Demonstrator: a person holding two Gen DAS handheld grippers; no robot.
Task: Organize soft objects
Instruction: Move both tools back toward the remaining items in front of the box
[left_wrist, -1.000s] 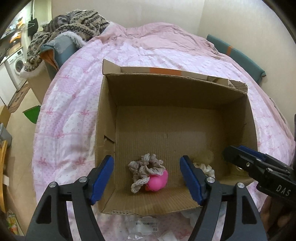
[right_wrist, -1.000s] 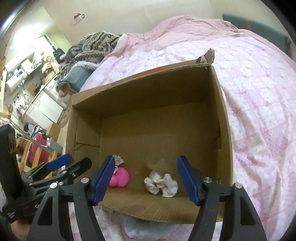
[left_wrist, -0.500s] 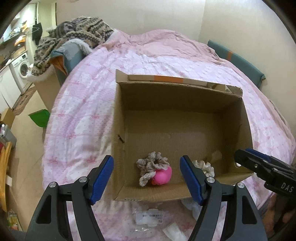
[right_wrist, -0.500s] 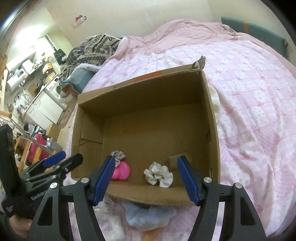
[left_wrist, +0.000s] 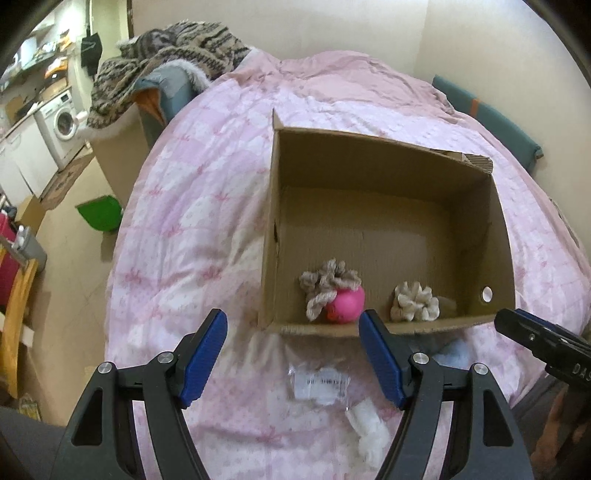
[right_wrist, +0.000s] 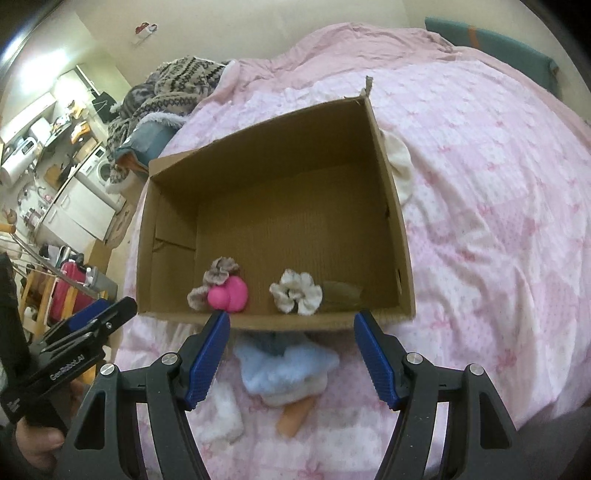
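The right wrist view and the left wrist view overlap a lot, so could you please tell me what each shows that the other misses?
Only the right wrist view shows the cream cloth beside the box's far wall and an orange piece under the light blue fluffy item.

Only the left wrist view shows the clear plastic packet and the green bin.

Both show the cardboard box holding the pink ball and two scrunchies.

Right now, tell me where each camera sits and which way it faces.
Left wrist: on the left hand-held gripper, looking down past open blue pads at the brown cardboard box on the pink quilted bed; the right hand-held gripper's tip shows at right.
Right wrist: on the right hand-held gripper, looking down at the box; the left gripper and a hand show at left.
Shared: box, round pink toy, cream scrunchie.
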